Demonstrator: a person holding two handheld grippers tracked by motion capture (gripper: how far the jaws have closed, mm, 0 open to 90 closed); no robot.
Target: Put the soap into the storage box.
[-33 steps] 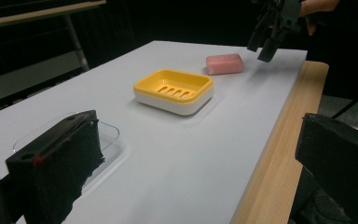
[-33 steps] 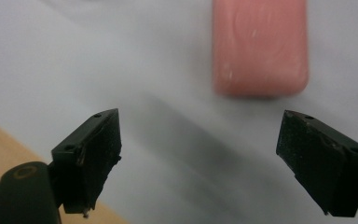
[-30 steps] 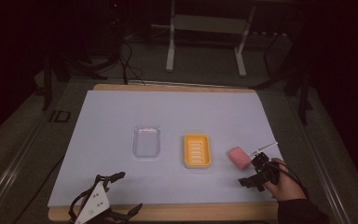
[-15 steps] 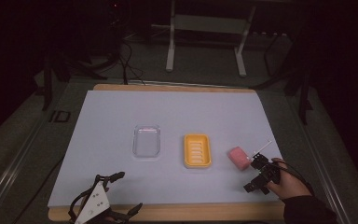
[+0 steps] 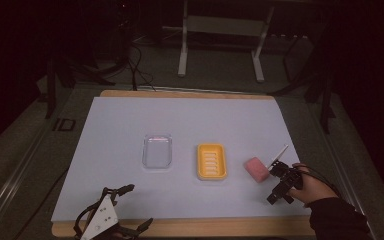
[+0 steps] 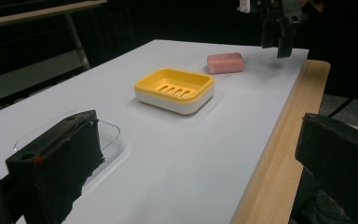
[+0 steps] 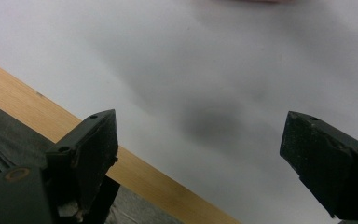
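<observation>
The right gripper (image 5: 280, 186) has just been opening, its jaws wide and empty; approaching the pink soap bar (image 5: 256, 169) carelessly could shove it off beside the yellow soap dish (image 5: 212, 161).

Right hand-held gripper (image 5: 279, 192) jaws just opened wide, empty; left hand-held gripper (image 5: 125, 207) spread.

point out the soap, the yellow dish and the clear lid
soap (image 5: 256, 169), high view, top face
yellow dish (image 5: 212, 161), high view, slotted floor
clear lid (image 5: 158, 151), high view, flat middle
</observation>
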